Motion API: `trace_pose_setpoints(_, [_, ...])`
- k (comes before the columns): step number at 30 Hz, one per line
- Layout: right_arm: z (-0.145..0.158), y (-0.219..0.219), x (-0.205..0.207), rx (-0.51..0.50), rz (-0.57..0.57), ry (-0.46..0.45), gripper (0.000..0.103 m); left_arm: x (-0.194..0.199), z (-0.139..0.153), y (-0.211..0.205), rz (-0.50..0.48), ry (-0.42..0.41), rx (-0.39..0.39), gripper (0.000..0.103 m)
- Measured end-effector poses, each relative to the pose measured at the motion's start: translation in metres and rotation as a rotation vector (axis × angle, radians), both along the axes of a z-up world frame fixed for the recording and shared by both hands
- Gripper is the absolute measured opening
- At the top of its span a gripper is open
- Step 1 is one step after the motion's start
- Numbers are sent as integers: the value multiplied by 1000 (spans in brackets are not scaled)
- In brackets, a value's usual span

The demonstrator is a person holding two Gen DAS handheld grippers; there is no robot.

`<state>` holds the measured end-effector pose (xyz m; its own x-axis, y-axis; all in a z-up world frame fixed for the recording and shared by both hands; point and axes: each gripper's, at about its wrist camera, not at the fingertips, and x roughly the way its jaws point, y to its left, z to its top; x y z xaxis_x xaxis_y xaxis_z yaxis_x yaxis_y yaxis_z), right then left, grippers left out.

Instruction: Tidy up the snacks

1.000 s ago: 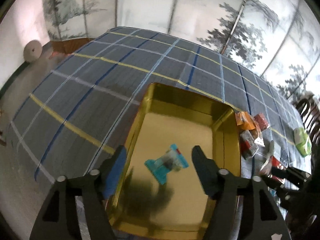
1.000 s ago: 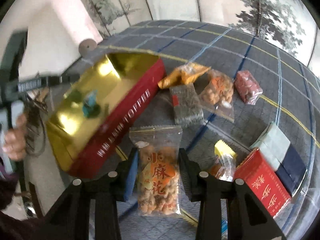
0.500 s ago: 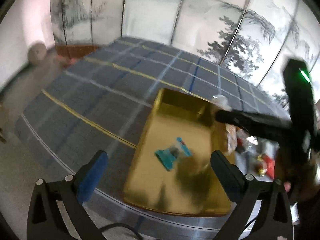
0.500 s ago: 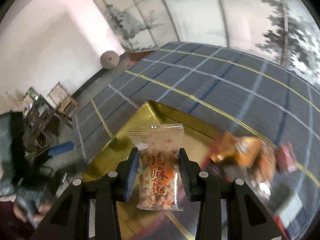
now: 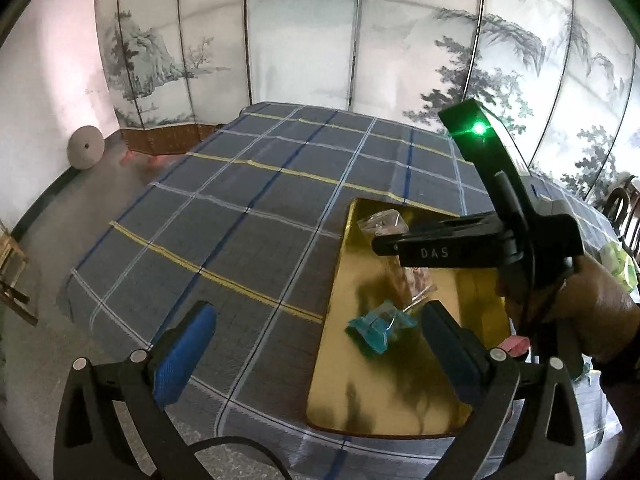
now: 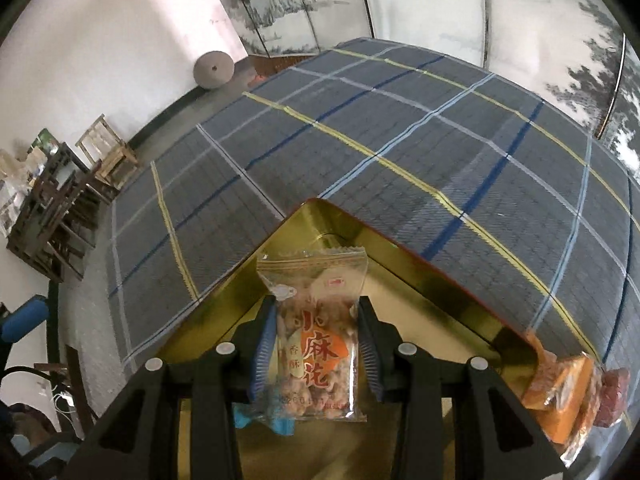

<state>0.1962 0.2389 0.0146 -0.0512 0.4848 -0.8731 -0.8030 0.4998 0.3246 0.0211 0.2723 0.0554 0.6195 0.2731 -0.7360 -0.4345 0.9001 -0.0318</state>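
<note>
- Left wrist view: left gripper [image 5: 318, 342] spread wide after just opening, nothing between the blue pads [image 5: 184, 354]. Teal wrapped candy [image 5: 378, 326] on the floor of the gold tin [image 5: 362, 408], near the right finger, untouched. Right gripper [image 5: 382, 246] crossing above the tin, its packet largely hidden behind the black body; only a clear upper corner showing. Hand [image 5: 600, 312] cut off at the frame edge.
- Right wrist view: right gripper [image 6: 316, 350] clamped narrow on a clear fried-dough-twist packet [image 6: 316, 328], upright over the tin's far corner [image 6: 320, 216]. Teal wrapper [image 6: 266, 420] mostly hidden below the packet. Orange snack packs [image 6: 560, 388] outside the tin, cut off at right.
</note>
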Motion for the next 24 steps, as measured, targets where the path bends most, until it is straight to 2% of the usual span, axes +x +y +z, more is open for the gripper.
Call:
trace_pose_setpoints(16, [-14, 20, -2, -49, -7, -5, 39, -4, -11, 9, 21, 21, -1, 101])
trace_pose_setpoints(24, [-15, 12, 0, -22, -63, 7, 40, -4, -17, 9, 10, 34, -23, 101])
